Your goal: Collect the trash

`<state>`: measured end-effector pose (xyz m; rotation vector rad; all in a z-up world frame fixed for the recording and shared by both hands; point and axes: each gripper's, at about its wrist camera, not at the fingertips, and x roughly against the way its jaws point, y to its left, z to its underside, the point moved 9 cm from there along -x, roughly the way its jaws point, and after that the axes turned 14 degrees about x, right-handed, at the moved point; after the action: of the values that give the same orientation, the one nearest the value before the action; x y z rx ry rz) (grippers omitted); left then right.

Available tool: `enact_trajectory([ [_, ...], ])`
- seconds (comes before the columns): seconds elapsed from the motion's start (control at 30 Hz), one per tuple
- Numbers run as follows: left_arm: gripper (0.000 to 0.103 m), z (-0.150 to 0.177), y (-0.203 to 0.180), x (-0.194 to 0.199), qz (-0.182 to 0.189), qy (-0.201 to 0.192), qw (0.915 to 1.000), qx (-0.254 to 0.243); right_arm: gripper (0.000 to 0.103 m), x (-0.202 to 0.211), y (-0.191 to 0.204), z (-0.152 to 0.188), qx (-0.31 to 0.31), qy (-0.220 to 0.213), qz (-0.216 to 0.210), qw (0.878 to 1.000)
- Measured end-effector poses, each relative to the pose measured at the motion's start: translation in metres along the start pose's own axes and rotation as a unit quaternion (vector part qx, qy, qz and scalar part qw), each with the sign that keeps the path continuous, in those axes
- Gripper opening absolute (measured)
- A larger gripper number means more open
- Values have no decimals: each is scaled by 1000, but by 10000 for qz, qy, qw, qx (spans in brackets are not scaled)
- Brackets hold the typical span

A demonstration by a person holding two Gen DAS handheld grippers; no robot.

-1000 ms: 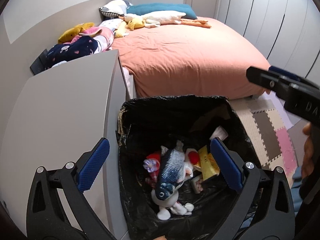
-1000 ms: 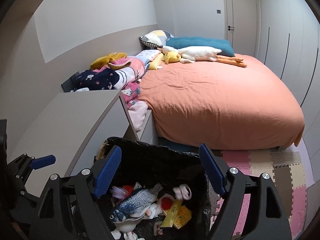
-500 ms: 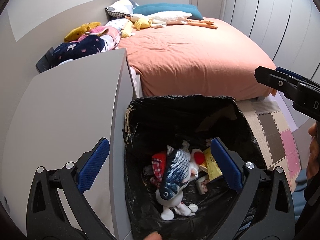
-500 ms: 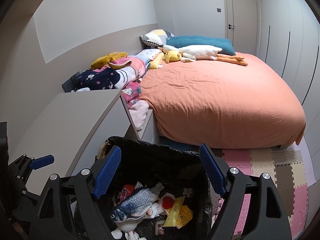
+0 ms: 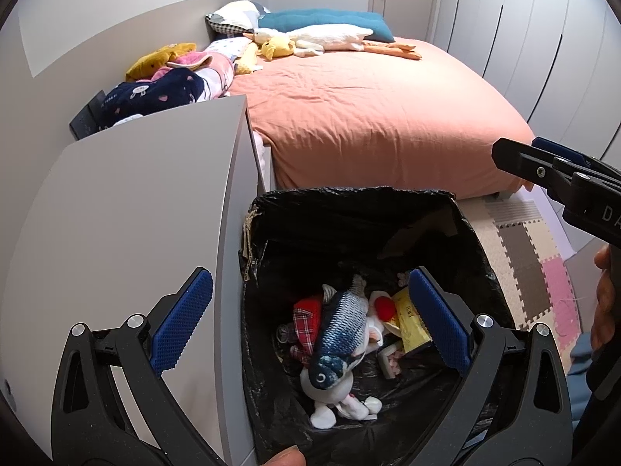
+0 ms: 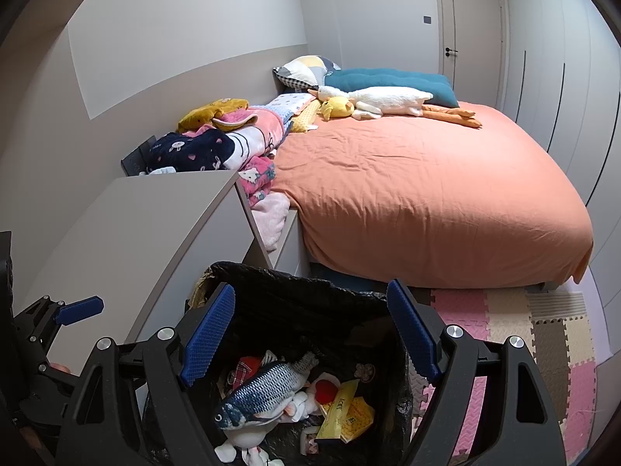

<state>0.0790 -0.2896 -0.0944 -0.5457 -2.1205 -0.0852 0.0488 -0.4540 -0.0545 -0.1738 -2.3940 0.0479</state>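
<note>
Trash bin [image 5: 349,209] sits on the floor, lined with a black bag [image 6: 295,291], wedged right up against the side of a grey cabinet [image 5: 128,213] on its left. Its far rim comes close to the foot corner of the bed [image 6: 427,194], so there's only a thin strip of floor between them. The right side is the open one: foam puzzle mats [image 6: 543,334] run off that way with nothing sitting on them.

Inside the bin there's a plush fish [image 5: 341,334] lying on top of the pile, head toward the near rim. A red plaid bit [image 5: 306,318] sits to its left, a yellow packet [image 5: 411,322] to its right, and a white plush thing [image 5: 330,400] under it.

Left gripper [image 5: 306,318] hangs over the bin mouth with jaws wide apart and nothing between the pads; one blue pad is over the cabinet edge, the other over the bin's right side. Right gripper [image 6: 310,334] is the same deal, spread wide, empty, pointing down into the bin from the near side. From the left wrist view it pokes in at the right edge, with a hand [image 5: 605,303] on it.

Cabinet top is bare grey. A pile of clothes [image 6: 217,143] is stacked past its far end, beside the bed.
</note>
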Motion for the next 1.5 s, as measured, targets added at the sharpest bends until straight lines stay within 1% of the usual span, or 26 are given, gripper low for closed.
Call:
enact_trajectory([
  [0.2, 98, 2, -2, 1, 43, 0, 10000, 2, 81, 0, 2, 1, 8, 8, 3, 10000],
  [0.33, 98, 2, -4, 2, -61, -71, 9998, -155, 81, 0, 2, 1, 8, 6, 9, 10000],
  [0.57, 98, 3, -10, 6, -20, -110, 9995, -294, 81, 0, 3, 1, 15, 1, 4, 10000],
  [1.03, 98, 5, -15, 7, 41, -77, 9996, -286, 81, 0, 3, 1, 17, 5, 5, 10000],
  [1.17, 98, 7, -16, 6, 107, -37, 9995, -286, 81, 0, 3, 1, 16, 4, 4, 10000],
  [1.5, 97, 9, -17, 6, 73, -22, 9994, -323, 81, 0, 5, 3, 20, 19, 6, 10000],
])
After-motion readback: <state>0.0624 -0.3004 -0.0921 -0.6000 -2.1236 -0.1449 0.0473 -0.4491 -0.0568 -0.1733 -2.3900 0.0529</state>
